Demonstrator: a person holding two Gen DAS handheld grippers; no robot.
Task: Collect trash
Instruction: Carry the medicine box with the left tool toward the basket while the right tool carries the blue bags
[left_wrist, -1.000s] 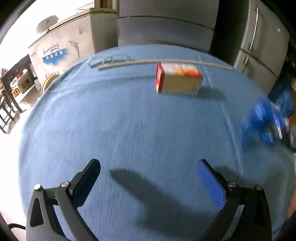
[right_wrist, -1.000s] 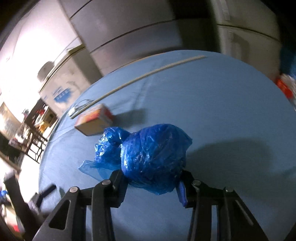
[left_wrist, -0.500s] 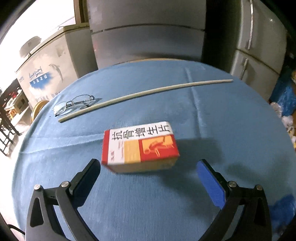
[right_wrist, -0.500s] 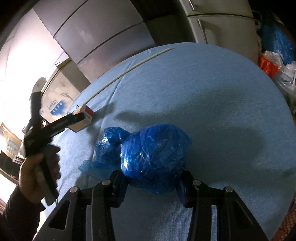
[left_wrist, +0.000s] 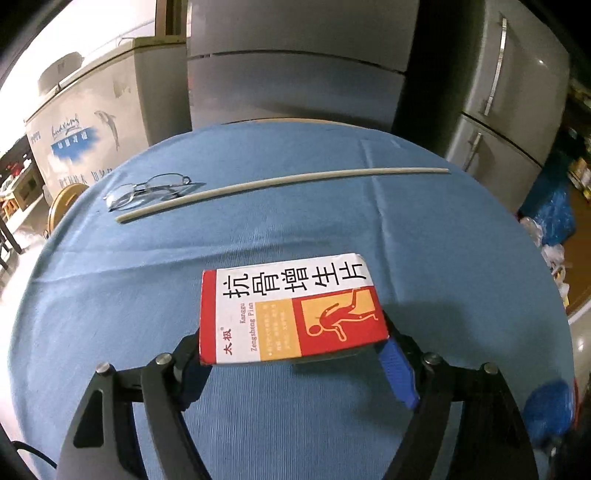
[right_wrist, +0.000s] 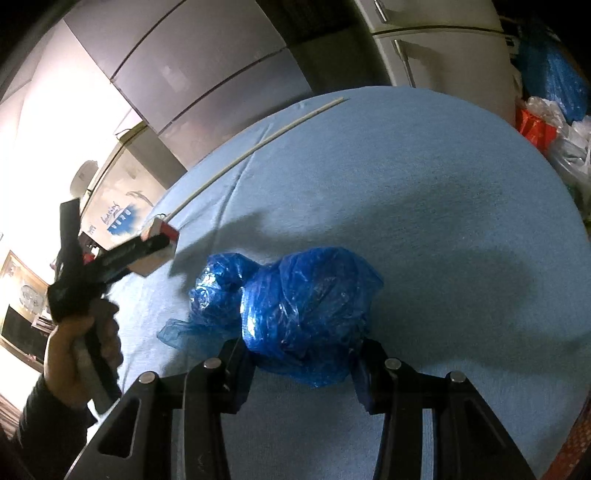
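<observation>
A red, white and orange medicine box (left_wrist: 291, 314) lies on the blue tablecloth (left_wrist: 110, 314), right between the fingers of my left gripper (left_wrist: 291, 354). Its jaws are closing, and both pads meet the box's short ends. The right wrist view shows the same box (right_wrist: 164, 230) in the left gripper (right_wrist: 155, 243), which a hand (right_wrist: 70, 354) holds. My right gripper (right_wrist: 303, 369) is shut on a crumpled blue plastic bag bundle (right_wrist: 306, 306) that rests on the cloth. A blurred corner of that bundle (left_wrist: 546, 413) shows at the lower right of the left wrist view.
A pair of glasses (left_wrist: 147, 190) and a long pale stick (left_wrist: 280, 184) lie near the table's far edge. Grey fridges (left_wrist: 295, 74) and a white chest freezer (left_wrist: 92, 122) stand behind the table. Blue and red bags (right_wrist: 546, 122) are piled on the floor at the right.
My left gripper moved forward over the cloth to the box and its jaws narrowed around it. The right gripper kept its hold on the blue bag and drifted slightly.
</observation>
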